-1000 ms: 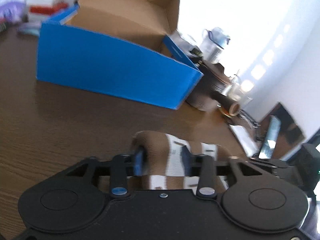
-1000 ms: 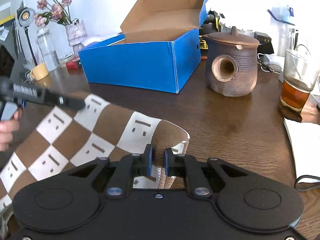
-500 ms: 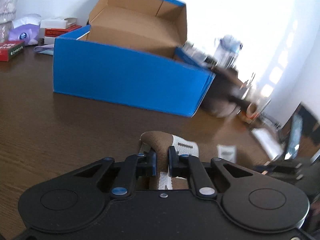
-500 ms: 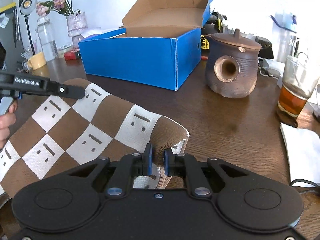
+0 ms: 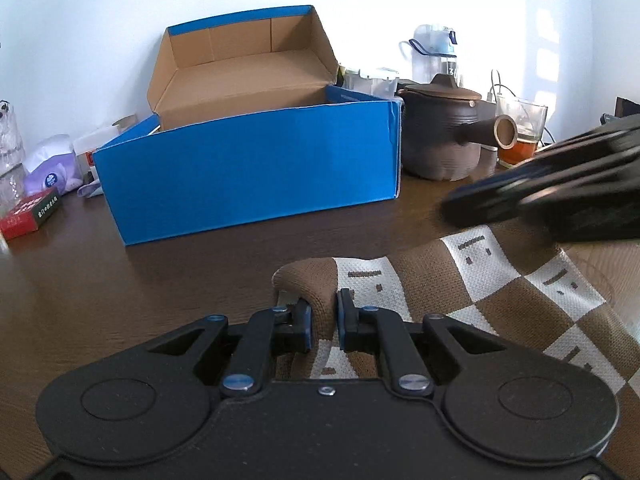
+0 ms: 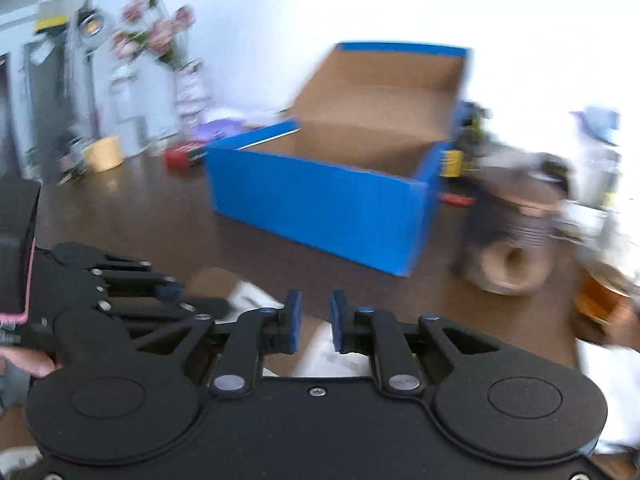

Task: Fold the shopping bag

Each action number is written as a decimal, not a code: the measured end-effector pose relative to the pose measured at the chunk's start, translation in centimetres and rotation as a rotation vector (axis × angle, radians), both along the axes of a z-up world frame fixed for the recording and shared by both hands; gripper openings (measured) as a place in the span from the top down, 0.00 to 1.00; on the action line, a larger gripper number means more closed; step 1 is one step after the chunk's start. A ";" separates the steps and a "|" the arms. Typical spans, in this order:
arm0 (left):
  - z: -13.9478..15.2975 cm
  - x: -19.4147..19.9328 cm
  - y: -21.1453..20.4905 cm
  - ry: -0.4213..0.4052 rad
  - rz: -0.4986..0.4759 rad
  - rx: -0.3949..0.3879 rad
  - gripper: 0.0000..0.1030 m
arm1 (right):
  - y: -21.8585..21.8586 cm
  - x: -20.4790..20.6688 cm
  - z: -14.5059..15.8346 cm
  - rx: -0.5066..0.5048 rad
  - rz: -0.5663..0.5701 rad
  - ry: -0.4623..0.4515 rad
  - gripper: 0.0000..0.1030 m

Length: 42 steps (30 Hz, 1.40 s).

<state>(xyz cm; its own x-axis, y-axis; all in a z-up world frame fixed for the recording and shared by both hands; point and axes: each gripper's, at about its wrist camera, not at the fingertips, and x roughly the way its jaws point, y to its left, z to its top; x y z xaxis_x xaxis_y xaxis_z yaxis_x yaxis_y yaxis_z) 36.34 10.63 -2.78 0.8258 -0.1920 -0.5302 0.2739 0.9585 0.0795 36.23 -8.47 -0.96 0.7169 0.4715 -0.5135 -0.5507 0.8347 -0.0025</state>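
The bag (image 5: 460, 292), a brown-and-white checked knit, lies on the table (image 5: 160, 280) at the near edge. Its rounded fold is humped up at the left corner and the rest spreads off to the right. The left gripper (image 5: 325, 322) pinches that fold: its jaws have just been closing and now stand narrow, with the thick knit squeezed between the pads.

The right gripper (image 6: 314, 320) has its jaws drawn close together. No cloth rises between the pad tips in its own blurred view, and pale fabric shows only lower down. Whether anything is nipped there, I cannot tell. From the left view it shows as a dark smear hanging over the bag's right part.

Beyond the bag an open blue box (image 5: 248, 184) stands well apart. To the box's right are a brown teapot (image 5: 440, 144) with a side handle and a glass of tea (image 5: 520, 140).

The main risk, as I judge it, is that the bag is held at one corner only. If the right side has no grip, the fold will sag and open unevenly when the left hand pulls. The knit is bulky and soft, so it could also creep out of a shallow pinch. The right view is heavily blurred, so a quick sweep on that side could catch the glass or the teapot handle.
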 end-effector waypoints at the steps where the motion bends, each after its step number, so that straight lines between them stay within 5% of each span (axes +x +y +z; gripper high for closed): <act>1: 0.0 0.0 0.0 0.001 0.007 -0.005 0.86 | 0.9 0.7 -0.6 -0.015 0.007 0.021 0.95; 5: 0.7 0.2 0.9 0.054 0.068 -0.065 0.71 | 2.6 2.3 -3.6 -0.070 0.009 0.081 0.99; 12: 5.3 -1.1 1.9 0.042 0.048 -0.255 0.71 | 2.2 2.3 -3.9 -0.047 0.016 0.079 0.99; 18: 1.0 2.3 1.8 0.172 0.134 -0.361 0.98 | 2.3 2.2 -3.7 -0.044 0.008 0.075 0.99; 28: -1.4 2.8 5.1 0.160 0.161 -0.570 0.97 | 1.3 2.1 -3.2 -0.005 -0.020 0.085 0.99; 33: -0.8 2.6 4.1 0.138 0.174 -0.507 0.97 | -0.7 1.6 -3.7 -0.014 -0.137 0.067 1.00; 38: 1.1 1.6 3.9 0.061 0.237 -0.441 0.97 | -1.0 1.8 -4.0 0.008 -0.143 0.076 1.00; 42: -0.1 2.3 4.6 0.081 0.285 -0.405 0.97 | -1.0 1.8 -3.7 0.005 -0.142 0.076 1.00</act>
